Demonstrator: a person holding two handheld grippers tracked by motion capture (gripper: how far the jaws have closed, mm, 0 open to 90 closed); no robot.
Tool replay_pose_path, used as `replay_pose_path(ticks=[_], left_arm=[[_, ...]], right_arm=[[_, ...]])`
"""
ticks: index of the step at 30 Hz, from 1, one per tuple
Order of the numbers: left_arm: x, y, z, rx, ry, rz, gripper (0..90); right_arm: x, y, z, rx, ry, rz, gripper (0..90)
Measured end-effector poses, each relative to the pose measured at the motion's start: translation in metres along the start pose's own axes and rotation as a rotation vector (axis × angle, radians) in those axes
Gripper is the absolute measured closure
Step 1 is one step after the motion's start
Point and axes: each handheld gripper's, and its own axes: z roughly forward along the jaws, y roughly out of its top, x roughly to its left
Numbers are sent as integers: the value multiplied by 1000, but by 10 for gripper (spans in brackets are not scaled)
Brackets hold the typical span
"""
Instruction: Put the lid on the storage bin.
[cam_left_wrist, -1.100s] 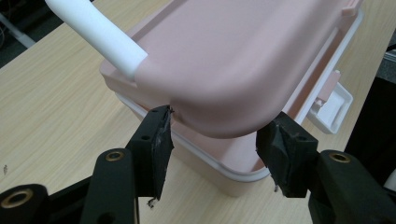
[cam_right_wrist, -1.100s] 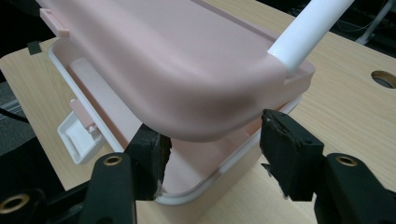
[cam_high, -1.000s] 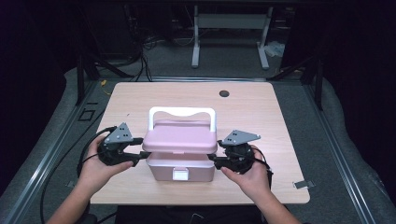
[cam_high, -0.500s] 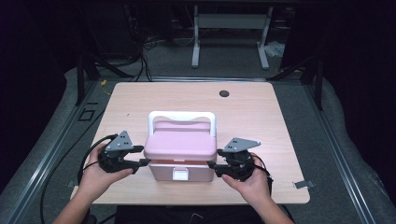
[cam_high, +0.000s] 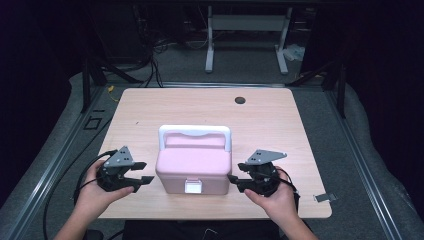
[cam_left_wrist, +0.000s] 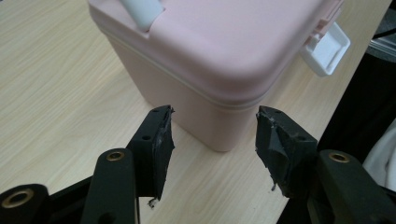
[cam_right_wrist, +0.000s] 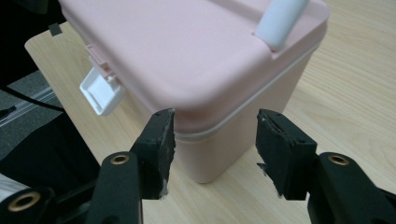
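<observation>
Two-handed job, most likely. Nearest, by the front edge of the counter (cam_high: 150, 110): left gripper (cam_high: 148, 171) and right gripper (cam_high: 231, 183), one on either side of a pink box (cam_high: 192, 167), both aimed inward at its side walls. Left fingers (cam_left_wrist: 156, 144) spread wide, pinching nothing, with the box's near corner just ahead of the tips. Right fingers (cam_right_wrist: 159, 149) spread as well, having just been closing a little, nothing between the pads yet, the rounded corner just beyond the gap.

Next, the box itself, sitting flat near the front of the counter, roughly centred. Hard moulded plastic by the look of it: stiff, smooth, probably slippery under rubber pads. Weight hard to judge with the lid down; light if empty. Walls too broad for one pair of fingers to span, so better pressed from both sides at once, low on the walls beneath the lid seam. Rounded corners best avoided, as likely to squirt out of a pinch.

On the front face, a white latch (cam_high: 193, 187) jutting outward; cannot tell whether fastened. Small enough for a fingertip pinch.

Farther back, along the rear of the lid, a white handle (cam_high: 195, 131) standing upright. Slim enough to clamp with a single gripper, though risky if the latch is loose, with the lid perhaps swinging up instead.

Beyond, bare counter with a dark round spot (cam_high: 240, 100).
</observation>
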Motion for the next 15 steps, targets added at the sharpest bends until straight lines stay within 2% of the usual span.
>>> replay_pose_path(ticks=[6,9,15], left_arm=[[13,-12,2,7,31,-35,464],[21,-17,7,5,31,-69,469],[33,-26,22,10,45,-88,478]], right_arm=[[-16,-6,0,-15,-6,63,466],[-27,-12,3,-4,-36,90,466],[-41,-23,14,23,-95,104,466]])
